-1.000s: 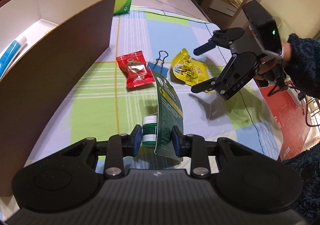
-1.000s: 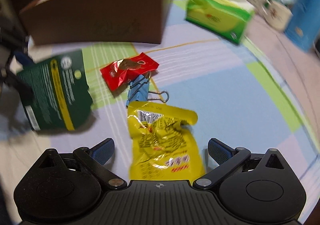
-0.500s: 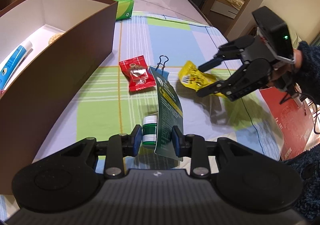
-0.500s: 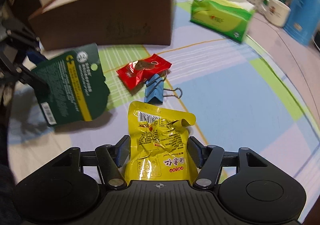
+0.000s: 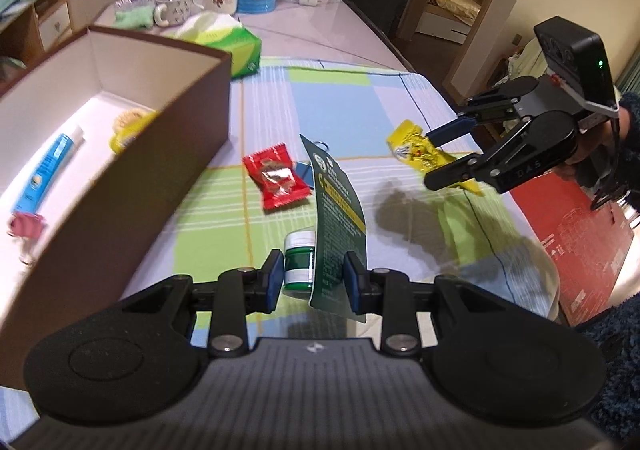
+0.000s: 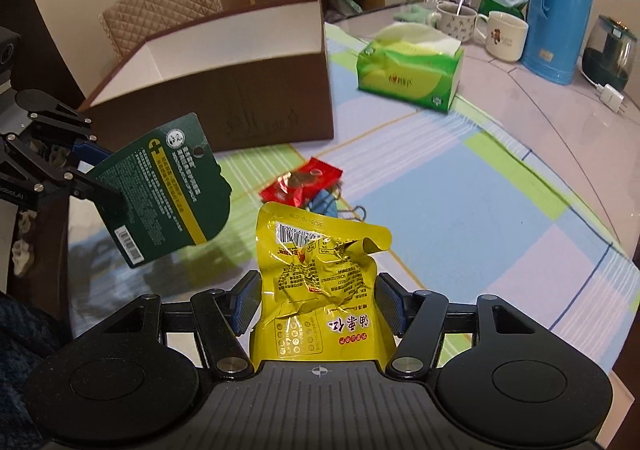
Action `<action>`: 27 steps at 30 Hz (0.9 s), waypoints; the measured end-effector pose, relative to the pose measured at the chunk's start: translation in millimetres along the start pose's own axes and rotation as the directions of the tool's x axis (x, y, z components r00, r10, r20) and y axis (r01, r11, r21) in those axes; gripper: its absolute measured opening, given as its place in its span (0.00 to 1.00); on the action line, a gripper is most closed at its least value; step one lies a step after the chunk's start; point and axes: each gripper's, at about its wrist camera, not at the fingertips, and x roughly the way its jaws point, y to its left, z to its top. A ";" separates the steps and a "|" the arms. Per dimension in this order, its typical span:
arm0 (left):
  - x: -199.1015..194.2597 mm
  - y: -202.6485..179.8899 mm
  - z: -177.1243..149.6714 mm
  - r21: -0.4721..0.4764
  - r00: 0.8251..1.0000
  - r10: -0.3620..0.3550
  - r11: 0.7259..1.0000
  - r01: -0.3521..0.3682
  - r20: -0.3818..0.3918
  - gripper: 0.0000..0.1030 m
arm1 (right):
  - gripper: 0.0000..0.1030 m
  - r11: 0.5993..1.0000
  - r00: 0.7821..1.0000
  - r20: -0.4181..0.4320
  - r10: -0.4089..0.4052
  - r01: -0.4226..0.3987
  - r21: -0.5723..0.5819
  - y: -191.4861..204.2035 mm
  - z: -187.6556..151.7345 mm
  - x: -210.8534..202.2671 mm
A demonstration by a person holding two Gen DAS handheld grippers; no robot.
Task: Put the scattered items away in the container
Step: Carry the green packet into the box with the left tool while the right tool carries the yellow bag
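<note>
Both grippers are loaded at once here, and the brown box (image 5: 120, 154) is the mark for everything. The left gripper (image 5: 312, 282) has its jaws drawn in on a green carded pack (image 5: 340, 226), a small green bottle fixed to its backing card, held up off the cloth just outside the box's near long wall. The right gripper (image 6: 316, 306) has its jaws closed to the width of a crumpled yellow snack pouch (image 6: 316, 270), lifted clear and well out from that same wall. Inside the box there already lie a blue tube (image 5: 48, 170), a yellow packet (image 5: 128, 126) and a small pink item (image 5: 26, 226). On the checked tablecloth (image 5: 400, 122), near the box's front corner, a red candy packet (image 5: 276, 182) and a blue binder clip (image 6: 326, 202) lie touching each other, both loose. So the tally reads three in, two in the air, two on the cloth: partway, by the look of it. For room, the box stands open-topped with plenty of bare white floor, but its walls are tall, so each load should have to rise above the rim before crossing. The green tissue pack (image 6: 408, 70) sits beyond the box's far end, clear of the approach; the two grippers hang well apart, with open cloth between them.
</note>
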 end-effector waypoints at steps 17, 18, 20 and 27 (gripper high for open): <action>-90.1 55.1 23.3 0.027 0.983 0.151 0.988 -0.155 0.105 0.26 | 0.59 0.995 0.996 0.089 0.024 -0.015 -0.100 36.5 80.0 -16.4; -94.5 59.8 24.5 0.028 0.981 0.159 0.986 -0.163 0.109 0.26 | 0.59 0.994 0.995 0.096 0.028 -0.017 -0.108 40.0 86.9 -15.4; -103.1 69.9 26.9 0.028 0.978 0.173 0.984 -0.177 0.118 0.26 | 0.59 0.992 0.994 0.106 0.036 -0.023 -0.126 47.1 100.7 -12.5; -120.9 112.4 37.6 0.036 0.966 0.225 0.972 -0.231 0.126 0.26 | 0.59 0.982 0.990 0.122 0.064 -0.041 -0.185 70.1 152.7 9.5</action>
